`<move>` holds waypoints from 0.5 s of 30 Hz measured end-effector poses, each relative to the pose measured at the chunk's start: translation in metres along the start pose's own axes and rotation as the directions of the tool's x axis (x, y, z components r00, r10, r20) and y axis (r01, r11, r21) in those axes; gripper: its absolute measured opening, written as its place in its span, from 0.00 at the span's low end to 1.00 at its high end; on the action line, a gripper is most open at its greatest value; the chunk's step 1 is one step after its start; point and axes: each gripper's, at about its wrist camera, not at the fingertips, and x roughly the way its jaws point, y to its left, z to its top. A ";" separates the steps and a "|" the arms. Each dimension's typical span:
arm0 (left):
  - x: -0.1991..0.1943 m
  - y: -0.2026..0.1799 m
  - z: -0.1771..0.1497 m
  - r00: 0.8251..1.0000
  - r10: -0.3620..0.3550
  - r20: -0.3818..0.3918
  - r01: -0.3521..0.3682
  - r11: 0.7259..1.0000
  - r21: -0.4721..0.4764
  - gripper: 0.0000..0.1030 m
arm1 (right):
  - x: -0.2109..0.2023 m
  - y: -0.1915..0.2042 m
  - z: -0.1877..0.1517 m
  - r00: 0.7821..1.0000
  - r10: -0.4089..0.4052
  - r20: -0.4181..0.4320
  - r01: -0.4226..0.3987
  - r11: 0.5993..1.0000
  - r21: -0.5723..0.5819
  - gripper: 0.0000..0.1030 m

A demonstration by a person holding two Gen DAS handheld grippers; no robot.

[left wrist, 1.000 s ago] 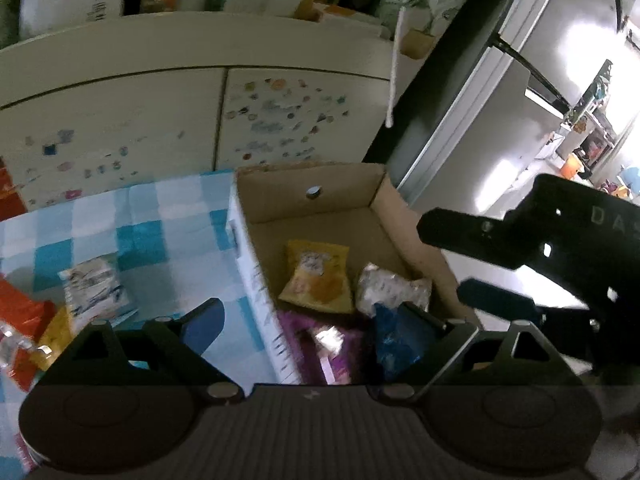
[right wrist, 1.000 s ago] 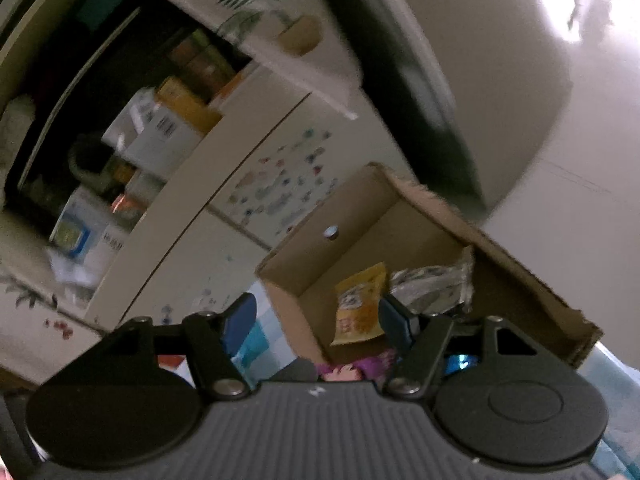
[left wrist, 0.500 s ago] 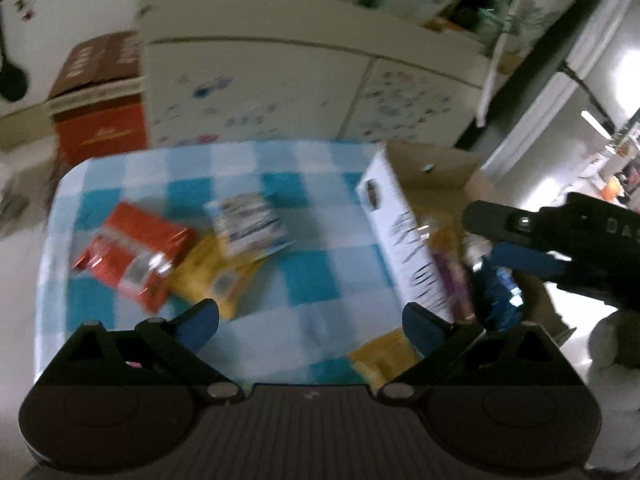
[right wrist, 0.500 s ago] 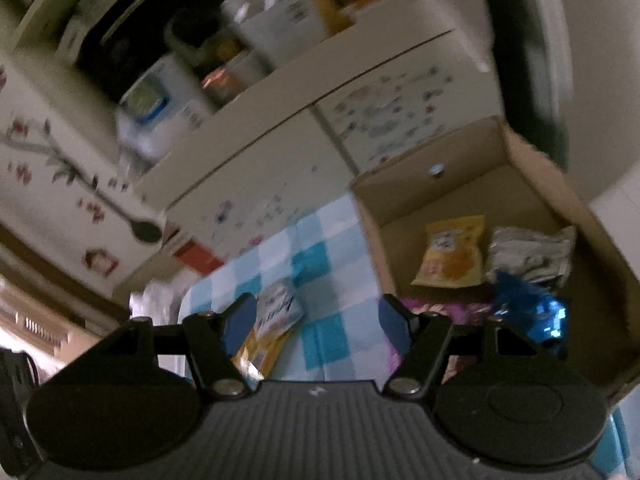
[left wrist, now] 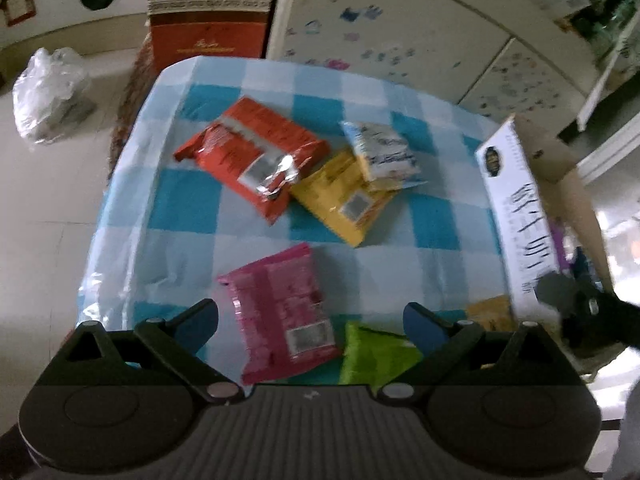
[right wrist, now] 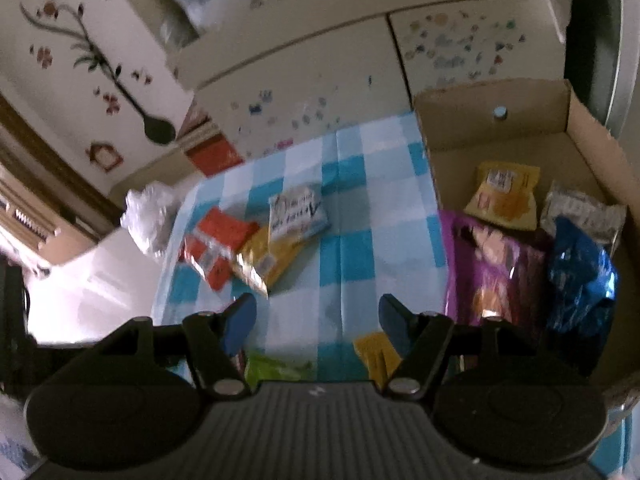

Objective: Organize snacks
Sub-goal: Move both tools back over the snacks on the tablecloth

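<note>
Currently, left gripper (left wrist: pixel 310 322): jaws wide apart, just been opening, empty.
Pink foil snack packet (left wrist: pixel 282 314): flat on the blue-checked tablecloth (left wrist: pixel 404 268), below and between those jaws.
Right gripper (right wrist: pixel 318 318): jaws apart, empty.

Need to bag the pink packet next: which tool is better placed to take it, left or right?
Left. The left tool hangs open directly over the pink packet, which lies between its fingers in that view. The right tool faces bare tablecloth near the box; the packet hardly shows there.

A blue-checked table (left wrist: pixel 192 212) bears loose snack packets (left wrist: pixel 256 160) (red, yellow, pink, green) beside an open cardboard box (right wrist: pixel 496 136).
</note>
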 end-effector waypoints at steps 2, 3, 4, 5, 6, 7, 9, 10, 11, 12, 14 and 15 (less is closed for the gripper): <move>0.003 0.002 -0.001 1.000 0.016 -0.003 -0.016 1.000 -0.003 0.98 | 0.002 0.004 -0.009 1.000 -0.025 -0.010 0.025 0.999 -0.027 0.67; 0.003 0.004 -0.001 1.000 0.017 -0.008 -0.017 1.000 -0.013 0.98 | 0.002 0.007 -0.014 0.999 -0.043 -0.012 0.043 0.998 -0.043 0.67; 0.004 0.006 -0.001 1.000 0.018 -0.011 -0.018 1.000 -0.024 0.98 | 0.003 0.010 -0.019 0.998 -0.066 -0.012 0.065 0.996 -0.060 0.67; 0.004 0.008 0.000 1.000 0.024 -0.008 -0.024 0.999 -0.033 0.98 | 0.005 0.013 -0.025 0.996 -0.092 -0.011 0.091 0.993 -0.079 0.67; 0.004 0.010 0.000 0.999 0.032 -0.003 -0.032 0.999 -0.037 0.98 | 0.007 0.016 -0.029 0.994 -0.109 -0.013 0.107 0.990 -0.094 0.67; 0.003 0.010 0.001 0.999 0.037 0.001 -0.037 0.999 -0.038 0.98 | 0.009 0.020 -0.036 0.992 -0.128 -0.013 0.126 0.986 -0.108 0.67; 0.003 0.011 0.002 0.999 0.033 0.000 -0.033 0.998 -0.044 0.98 | 0.011 0.025 -0.049 0.989 -0.148 -0.007 0.146 0.983 -0.109 0.67; 0.003 0.012 0.003 1.000 0.026 -0.002 -0.026 0.998 -0.052 0.98 | 0.012 0.027 -0.055 0.988 -0.155 -0.004 0.154 0.983 -0.101 0.67; 0.003 0.012 0.003 1.000 0.021 -0.004 -0.021 0.998 -0.059 0.98 | 0.014 0.028 -0.062 0.985 -0.173 0.003 0.172 0.981 -0.093 0.67; 0.003 0.012 0.003 1.000 0.018 -0.004 -0.018 0.998 -0.065 0.98 | 0.016 0.029 -0.067 0.981 -0.194 0.009 0.194 0.977 -0.089 0.67; 0.002 0.012 0.004 1.000 0.008 -0.005 -0.008 0.997 -0.071 0.98 | 0.021 0.031 -0.078 0.967 -0.253 0.025 0.255 0.963 -0.085 0.67; 0.002 0.011 0.004 1.000 0.003 -0.005 -0.003 0.997 -0.071 0.98 | 0.023 0.031 -0.082 0.961 -0.276 0.033 0.278 0.958 -0.079 0.67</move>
